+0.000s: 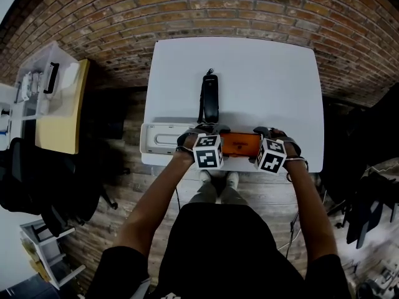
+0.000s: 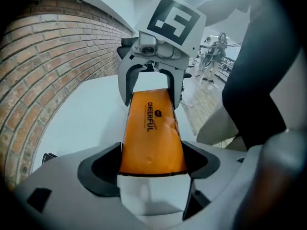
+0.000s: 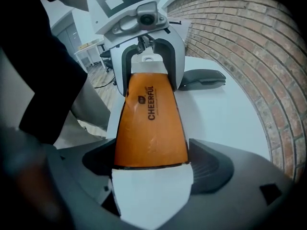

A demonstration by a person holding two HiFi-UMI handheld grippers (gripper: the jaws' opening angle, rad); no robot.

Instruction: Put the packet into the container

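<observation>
Orange flat packet (image 1: 240, 144) with white ends and black "CHEERFUL" print spans the gap between the two claws, lengthwise, one end in each.

Left gripper (image 1: 219, 143): jaws partly closed, pads against both long edges of the packet's end, so it has hold of it. The foil looks slightly bowed on one edge in the left gripper view.

Right gripper (image 1: 259, 143): jaws wider and facing the left one. The other end of the packet fills the gap and both pads touch its edges, so it is gripped there too.

Packet sits over the near edge of the white rectangular table (image 1: 262, 67), roughly centre. Can't tell whether it rests on the top or is lifted clear.

White oblong plastic container (image 1: 163, 137) is at the table's near-left corner, just beside the left gripper, long side along the table edge. The packet is outside it.

Black elongated handset-like device (image 1: 211, 98) lies mid-table, just behind the claws and pointing away from the person. It touches neither claw nor packet.

Both bare forearms of the person reach in from below; black top.

Room:
- Red brick wall (image 1: 206, 5) behind the table.
- Wooden plank floor (image 1: 124, 185).
- Yellowish desk (image 1: 62, 114) well to the left, with a black office chair (image 1: 37, 179) beside it.
- White shelf unit (image 1: 43, 254) in the lower-left corner.
</observation>
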